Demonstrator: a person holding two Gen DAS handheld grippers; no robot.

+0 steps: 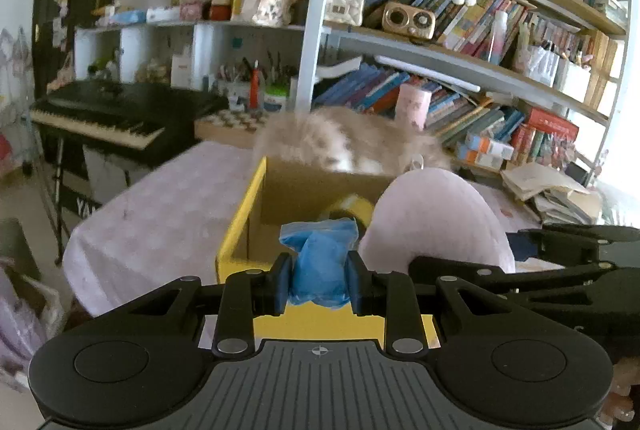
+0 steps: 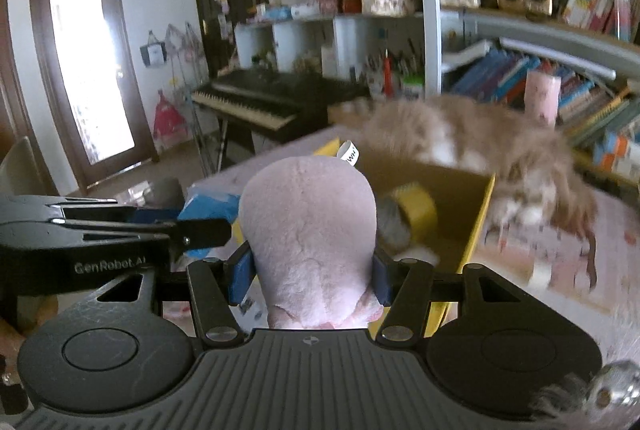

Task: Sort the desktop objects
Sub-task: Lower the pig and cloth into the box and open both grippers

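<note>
one cardboard box [image 1: 320,190], one yellow tape roll [image 1: 352,208], one blue bag [image 1: 318,262], one pink plush [image 2: 310,230], one cat [image 2: 480,142].

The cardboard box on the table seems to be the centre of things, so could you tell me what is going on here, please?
A person with a gripper in each hand is sorting things into the yellow-edged cardboard box. The left gripper is shut on a crumpled blue plastic bag; the right gripper clamps a pink plush toy. Both hang just before the box, which already holds a roll of yellow tape. A fluffy cat lies behind it.
</note>
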